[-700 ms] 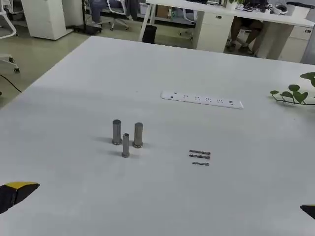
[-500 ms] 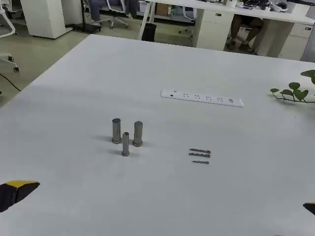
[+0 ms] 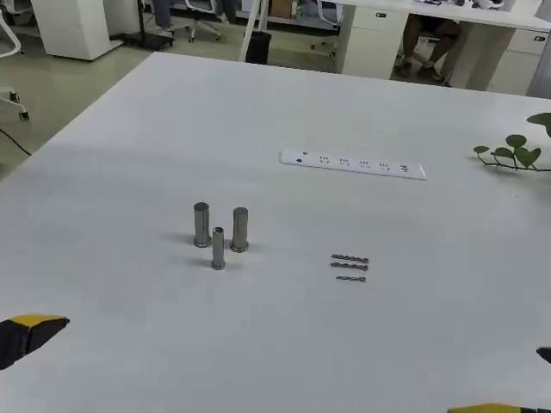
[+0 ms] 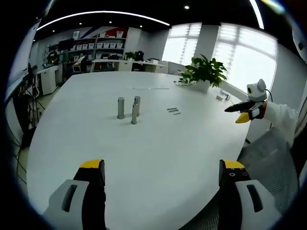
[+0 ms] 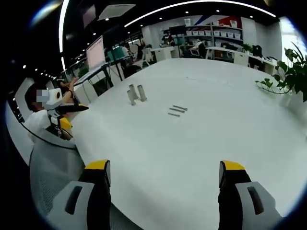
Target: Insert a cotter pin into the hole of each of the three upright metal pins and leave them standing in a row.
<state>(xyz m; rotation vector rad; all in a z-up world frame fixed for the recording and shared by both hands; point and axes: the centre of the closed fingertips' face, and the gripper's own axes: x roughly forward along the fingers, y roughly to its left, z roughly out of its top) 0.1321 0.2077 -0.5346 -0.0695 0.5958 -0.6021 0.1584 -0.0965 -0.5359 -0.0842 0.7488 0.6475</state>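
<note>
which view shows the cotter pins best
The head view: the three cotter pins lie side by side, each distinct, right of the metal pins. Both gripper views show them far off, as tiny slivers.

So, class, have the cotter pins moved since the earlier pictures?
No. The cotter pins lie at the same offset from the power strip as before; the whole head view shifted, so the camera moved.
</note>
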